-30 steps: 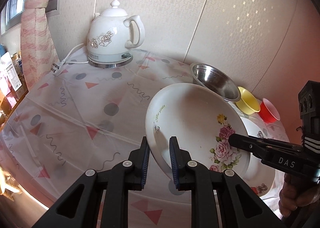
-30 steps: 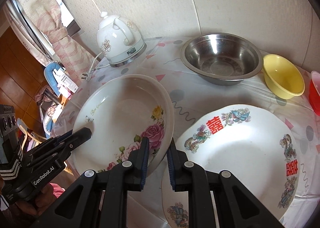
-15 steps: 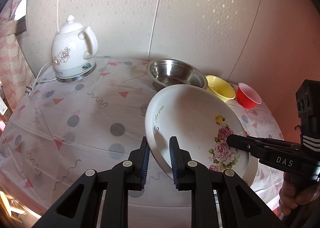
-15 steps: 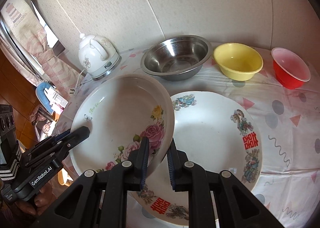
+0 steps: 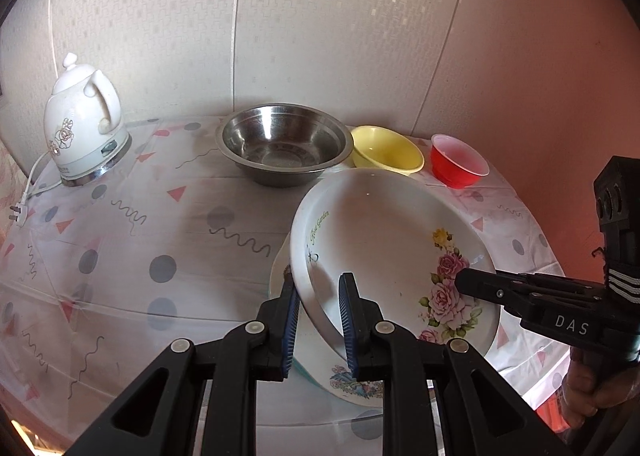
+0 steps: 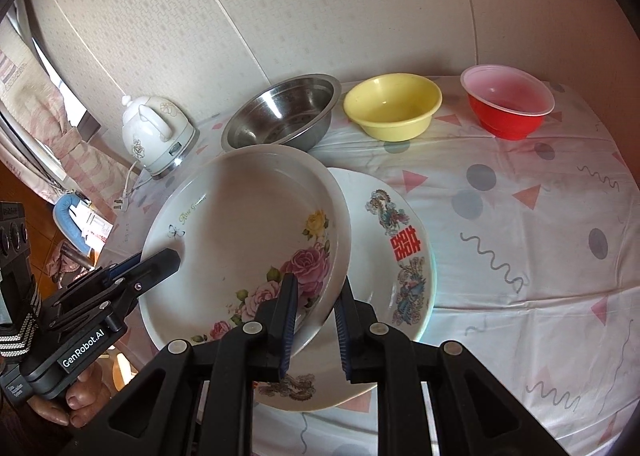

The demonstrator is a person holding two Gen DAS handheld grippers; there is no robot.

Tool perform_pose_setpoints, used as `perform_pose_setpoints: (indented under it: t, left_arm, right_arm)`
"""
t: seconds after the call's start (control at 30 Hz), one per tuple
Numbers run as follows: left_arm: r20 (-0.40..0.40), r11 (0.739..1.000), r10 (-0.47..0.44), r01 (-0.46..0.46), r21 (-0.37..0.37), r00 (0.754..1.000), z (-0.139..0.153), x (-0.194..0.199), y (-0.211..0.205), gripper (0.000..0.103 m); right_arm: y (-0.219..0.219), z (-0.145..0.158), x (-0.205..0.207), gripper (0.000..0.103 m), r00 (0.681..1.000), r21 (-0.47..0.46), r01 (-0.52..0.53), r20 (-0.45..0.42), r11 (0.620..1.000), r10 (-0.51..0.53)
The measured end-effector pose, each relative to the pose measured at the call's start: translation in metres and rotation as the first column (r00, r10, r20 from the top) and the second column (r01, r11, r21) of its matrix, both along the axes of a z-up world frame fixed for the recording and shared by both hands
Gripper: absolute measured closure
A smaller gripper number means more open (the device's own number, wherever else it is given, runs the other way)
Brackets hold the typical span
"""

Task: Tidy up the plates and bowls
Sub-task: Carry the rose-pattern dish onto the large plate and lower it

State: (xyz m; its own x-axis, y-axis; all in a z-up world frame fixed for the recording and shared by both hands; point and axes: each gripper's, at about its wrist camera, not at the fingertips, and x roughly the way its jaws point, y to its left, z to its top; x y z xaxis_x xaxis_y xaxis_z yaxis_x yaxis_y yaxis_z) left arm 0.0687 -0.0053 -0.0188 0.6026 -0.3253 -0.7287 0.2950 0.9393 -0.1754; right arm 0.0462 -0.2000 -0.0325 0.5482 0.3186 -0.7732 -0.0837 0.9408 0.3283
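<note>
two grippers hold one rose plate point(image 5: 384, 252) between them, tilted, with its left edge raised and its hollow face turned up and toward the right. its long axis runs from the near right to the far left over a dragon plate point(image 6: 396, 248) that lies flat on the tablecloth point(image 6: 540, 256). the left gripper point(image 5: 318, 320) is clenched on the rose plate's near left rim, one pad under the rim and one inside the hollow. the right gripper point(image 6: 314, 314) is clenched on the opposite rim, close to the painted pink roses. green script on the rose plate reads "rose garden". the dragon plate bears red double-happiness characters. the right gripper's body reads "das" in the left wrist view, and the left gripper's body reads "genrobot.ai" in the right wrist view. along the far wall stand a kettle point(image 5: 82, 136), a steel bowl point(image 5: 284, 144), a yellow bowl point(image 5: 386, 150) and a red bowl point(image 5: 460, 160), left to right.
</note>
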Motion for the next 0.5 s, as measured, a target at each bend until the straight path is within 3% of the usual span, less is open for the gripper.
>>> perform_pose_setpoints:
  t: [0.5]
  left_arm:
    - [-0.075,0.999,-0.036,0.038,0.025,0.997,-0.020,0.009,-0.019,0.083]
  right_arm:
    - [-0.014,-0.017,-0.004,0.084,0.997,-0.018,0.043,-0.067,0.999,-0.044]
